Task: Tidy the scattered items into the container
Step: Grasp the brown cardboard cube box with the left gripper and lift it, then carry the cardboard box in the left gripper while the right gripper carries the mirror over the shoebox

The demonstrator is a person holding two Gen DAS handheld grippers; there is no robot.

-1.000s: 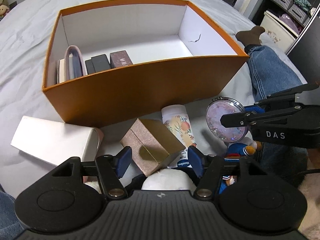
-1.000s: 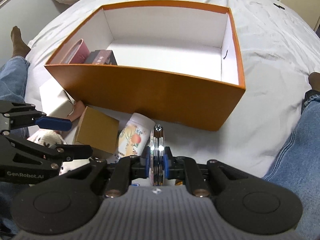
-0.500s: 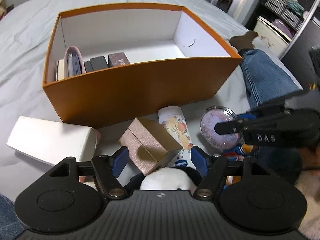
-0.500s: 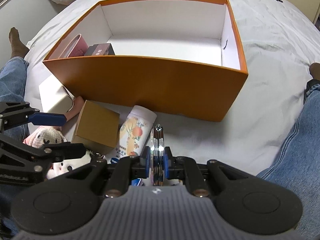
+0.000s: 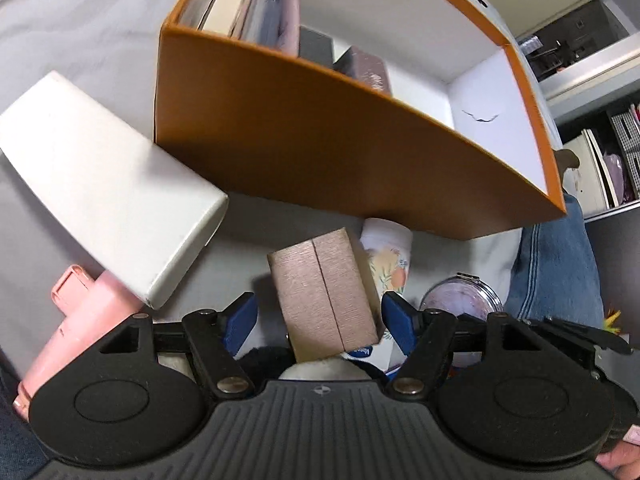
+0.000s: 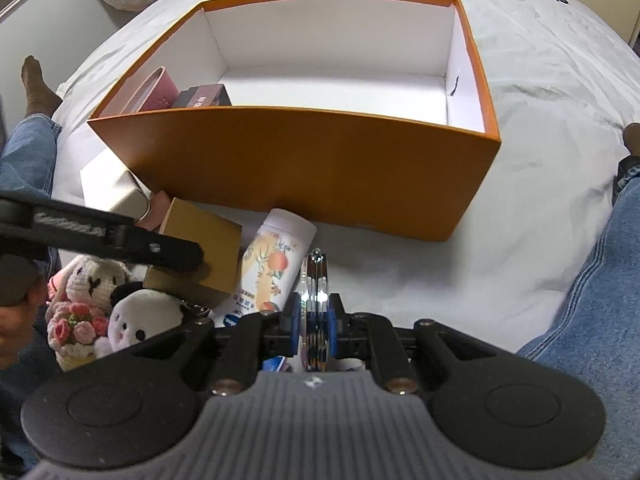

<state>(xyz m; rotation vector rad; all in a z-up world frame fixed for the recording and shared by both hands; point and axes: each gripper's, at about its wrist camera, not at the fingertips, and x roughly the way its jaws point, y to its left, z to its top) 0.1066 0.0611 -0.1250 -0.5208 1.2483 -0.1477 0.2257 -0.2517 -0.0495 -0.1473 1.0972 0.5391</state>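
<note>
Currently, left-wrist view: left gripper (image 5: pixel 318 322) spread wide, straddling the rose-gold box (image 5: pixel 324 292) at lower centre; pads not yet touching.
Next: close, lift into the orange container (image 5: pixel 320 140) above.
Right-wrist view: right gripper (image 6: pixel 315 322) pinching the compact mirror (image 6: pixel 315 300) edge-on, bottom centre.
Only here: plush toys (image 6: pixel 116 308), lower left.

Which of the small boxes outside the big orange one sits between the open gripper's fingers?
The rose-gold box, between the open left gripper; the white box lies aside.
</note>
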